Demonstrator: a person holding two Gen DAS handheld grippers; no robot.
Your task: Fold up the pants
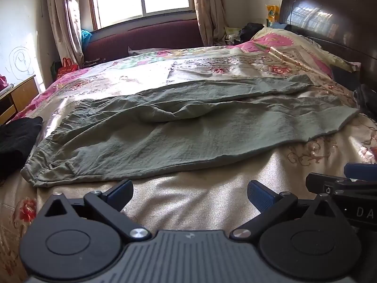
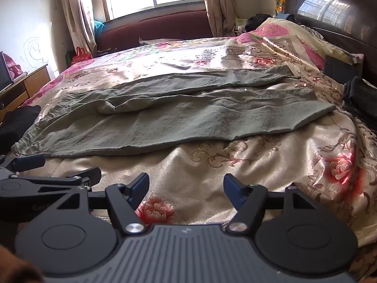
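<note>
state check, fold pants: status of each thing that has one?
pants: spread flat on the bedspread, two legs side by side, unfolded, wrinkled
left gripper: open, empty, short of the pants
right gripper: open, empty, short of the pants
curtains: drawn back
bedspread: laid out, lightly creased

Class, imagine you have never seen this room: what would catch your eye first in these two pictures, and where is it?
The grey-green pants come first, spread flat and crumpled across the middle of the bed, waistband to the left. Under them shines the floral bedspread, with red roses nearest the camera. In the foreground the left gripper and right gripper hover short of the pants, jaws wide and empty.
</note>
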